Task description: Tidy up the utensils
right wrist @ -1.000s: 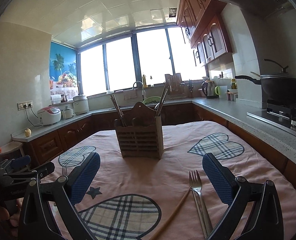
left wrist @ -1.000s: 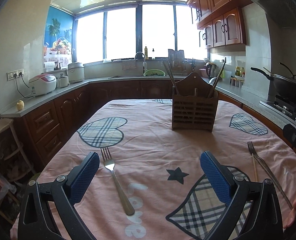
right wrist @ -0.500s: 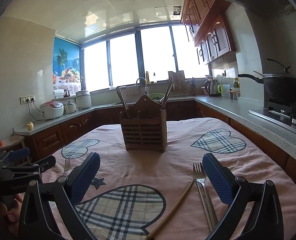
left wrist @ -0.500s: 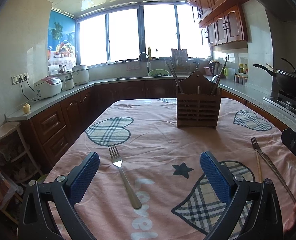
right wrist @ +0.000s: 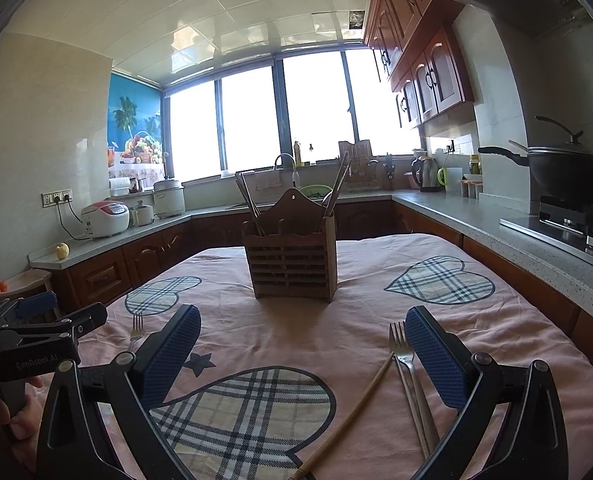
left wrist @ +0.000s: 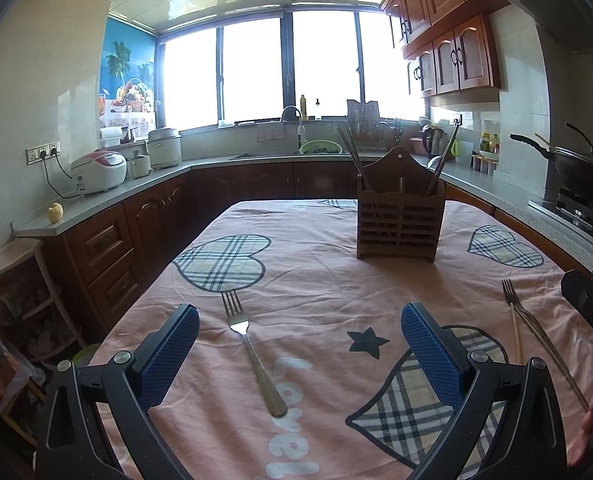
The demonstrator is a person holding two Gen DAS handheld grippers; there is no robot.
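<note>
A brown slatted wooden utensil holder [left wrist: 398, 218] stands upright mid-table with chopsticks in it; it also shows in the right wrist view [right wrist: 292, 264]. A steel fork [left wrist: 252, 354] lies on the pink cloth between my left gripper's [left wrist: 300, 350] open blue fingers. My right gripper [right wrist: 302, 354] is open and empty above the cloth. A second fork [right wrist: 410, 384], a metal chopstick and a wooden chopstick [right wrist: 354, 412] lie just inside its right finger [right wrist: 432, 360]. The same fork [left wrist: 536, 336] shows at the right of the left wrist view.
The table [left wrist: 320, 280] has a pink cloth with plaid hearts. Kitchen counters [left wrist: 108, 196] surround it, with rice cookers [left wrist: 98, 172] at left and a black wok [right wrist: 564, 172] on a stove at right. A sink sits under the window.
Both grippers have drawn back and lifted slightly, so the holder and forks sit a little farther off. Both stay open; nothing has been picked up.
</note>
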